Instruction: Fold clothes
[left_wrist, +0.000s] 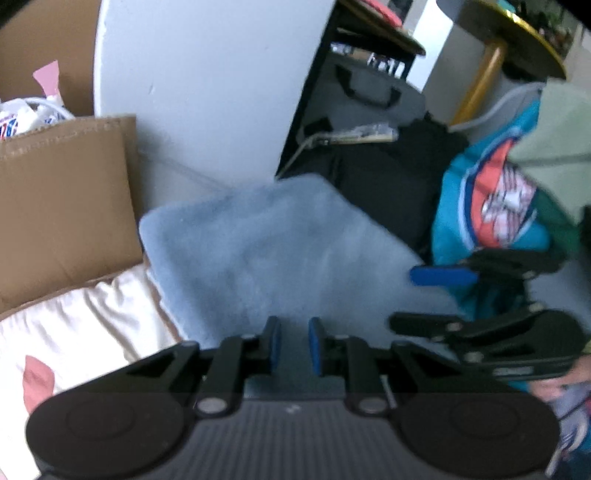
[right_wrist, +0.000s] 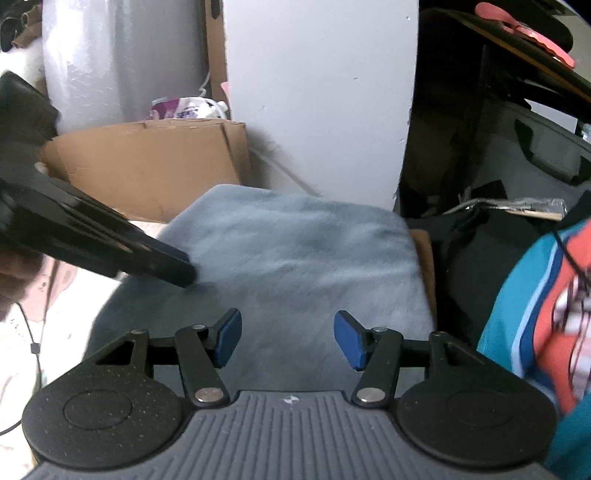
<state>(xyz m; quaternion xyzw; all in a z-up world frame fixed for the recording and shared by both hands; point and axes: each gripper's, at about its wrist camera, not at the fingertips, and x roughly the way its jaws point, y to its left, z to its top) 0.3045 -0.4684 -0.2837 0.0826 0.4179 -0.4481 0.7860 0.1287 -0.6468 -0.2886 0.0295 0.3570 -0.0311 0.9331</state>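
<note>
Lying folded, blue fleece (right_wrist: 295, 258) ahead of right claw (right_wrist: 288, 338), pads apart

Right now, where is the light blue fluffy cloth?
The light blue cloth lies straight ahead of both grippers in both wrist views, with the cardboard box on its left and the teal printed garment on its right.

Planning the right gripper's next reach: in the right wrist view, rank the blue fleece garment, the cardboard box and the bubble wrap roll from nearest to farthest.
From the right gripper:
1. Blue fleece garment, directly beneath and ahead of the open jaws.
2. Cardboard box, behind the garment, to the left.
3. Bubble wrap roll, standing behind the box, upper left.
</note>
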